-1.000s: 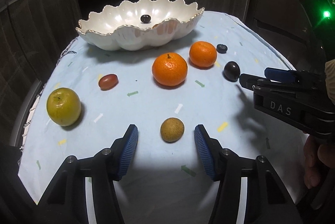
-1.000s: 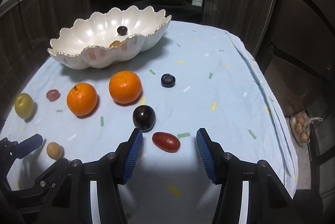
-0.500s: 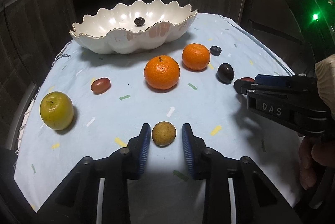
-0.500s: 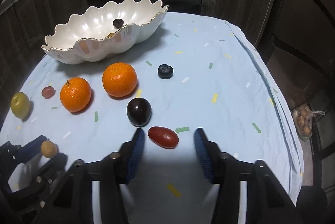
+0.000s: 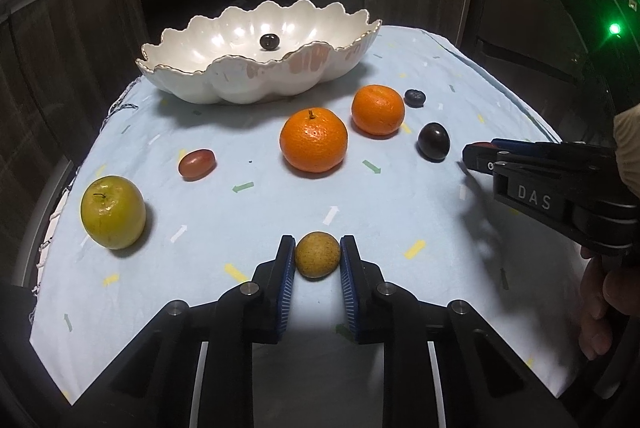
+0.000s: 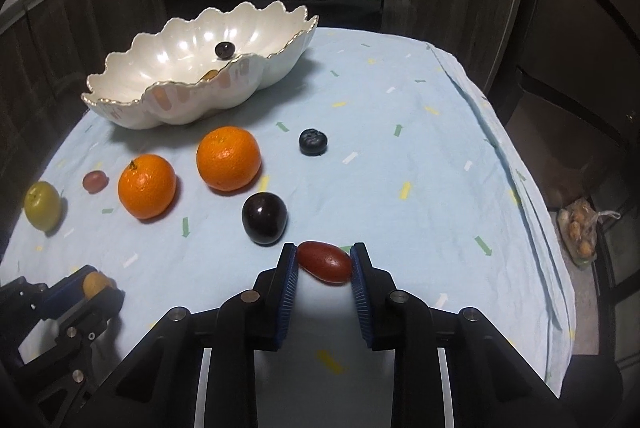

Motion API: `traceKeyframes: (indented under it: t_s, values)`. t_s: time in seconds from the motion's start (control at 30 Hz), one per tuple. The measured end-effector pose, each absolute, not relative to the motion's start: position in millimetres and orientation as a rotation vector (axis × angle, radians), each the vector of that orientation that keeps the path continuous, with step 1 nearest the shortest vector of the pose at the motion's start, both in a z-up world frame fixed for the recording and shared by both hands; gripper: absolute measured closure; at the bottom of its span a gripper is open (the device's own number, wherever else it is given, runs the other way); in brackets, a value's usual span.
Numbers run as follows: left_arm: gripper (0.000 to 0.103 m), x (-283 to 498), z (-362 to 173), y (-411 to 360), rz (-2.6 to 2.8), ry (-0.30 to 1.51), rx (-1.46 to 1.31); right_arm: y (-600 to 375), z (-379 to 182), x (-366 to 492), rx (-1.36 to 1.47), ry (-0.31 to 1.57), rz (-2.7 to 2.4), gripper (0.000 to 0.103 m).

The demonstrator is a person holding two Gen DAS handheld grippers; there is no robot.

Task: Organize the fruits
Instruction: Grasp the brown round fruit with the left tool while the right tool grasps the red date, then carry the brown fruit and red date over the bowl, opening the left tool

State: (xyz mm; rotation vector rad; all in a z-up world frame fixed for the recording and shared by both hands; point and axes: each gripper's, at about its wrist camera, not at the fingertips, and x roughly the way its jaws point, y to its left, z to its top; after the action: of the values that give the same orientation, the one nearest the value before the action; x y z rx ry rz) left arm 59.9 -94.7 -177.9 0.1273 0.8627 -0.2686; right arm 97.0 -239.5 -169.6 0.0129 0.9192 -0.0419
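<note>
Counter: pale blue cloth with confetti marks; dark cabinets and an oven front behind.

Scalloped white bowl, one, holding a dark cherry.

Oranges, two. Green apple, one. Blueberry, one. Dark plum, one.

Left gripper: fingers clamped on a small tan fruit.

Right gripper: fingers closing, pressing a red oblong fruit.
</note>
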Motion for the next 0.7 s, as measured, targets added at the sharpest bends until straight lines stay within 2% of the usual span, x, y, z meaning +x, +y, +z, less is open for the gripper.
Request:
traceKeyframes:
  t_s: [0.7]
  values:
    - [0.080,79.4,-146.5,-71.7,-0.199,0.784,0.094,-213.1,-141.3,101.2,-0.030,0.844,0.014,0.075]
